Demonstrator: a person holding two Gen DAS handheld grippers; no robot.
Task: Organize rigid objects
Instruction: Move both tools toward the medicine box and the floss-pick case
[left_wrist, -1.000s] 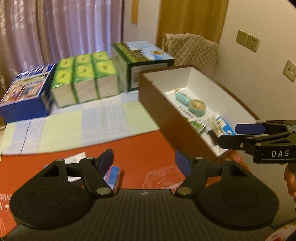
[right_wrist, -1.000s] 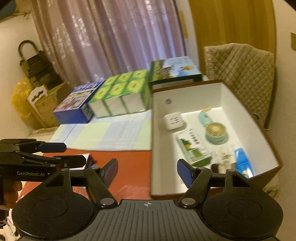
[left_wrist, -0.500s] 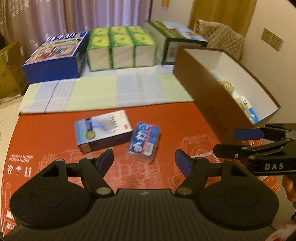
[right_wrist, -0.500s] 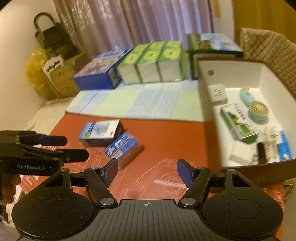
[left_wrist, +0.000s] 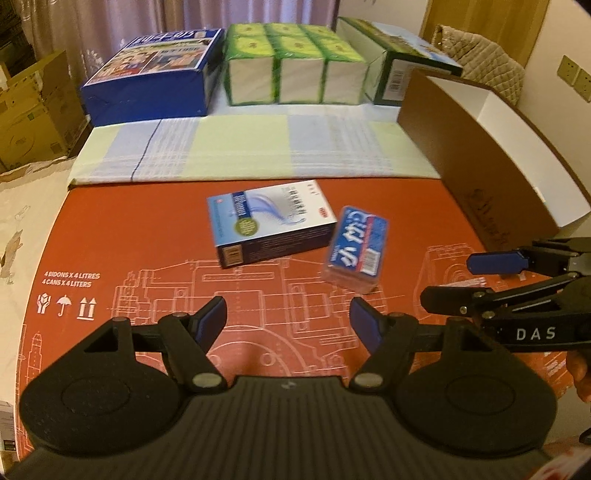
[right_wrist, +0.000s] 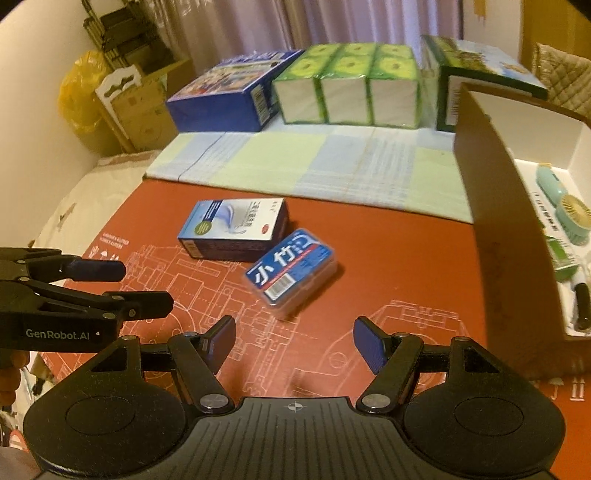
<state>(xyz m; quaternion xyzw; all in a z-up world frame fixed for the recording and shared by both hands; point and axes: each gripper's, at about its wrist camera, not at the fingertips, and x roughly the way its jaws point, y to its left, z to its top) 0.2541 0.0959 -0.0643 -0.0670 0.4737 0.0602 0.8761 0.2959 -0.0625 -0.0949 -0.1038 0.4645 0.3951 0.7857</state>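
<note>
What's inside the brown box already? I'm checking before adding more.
The brown box holds a small green fan, a green packet and a black pen; its near wall hides the rest.

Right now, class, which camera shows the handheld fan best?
The right wrist view: the fan lies inside the brown box. In the left wrist view the box's near wall hides it.

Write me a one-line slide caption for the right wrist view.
Open right gripper above a red mat, facing a blue-labelled clear case touching a blue-and-white carton, brown storage box alongside.
</note>
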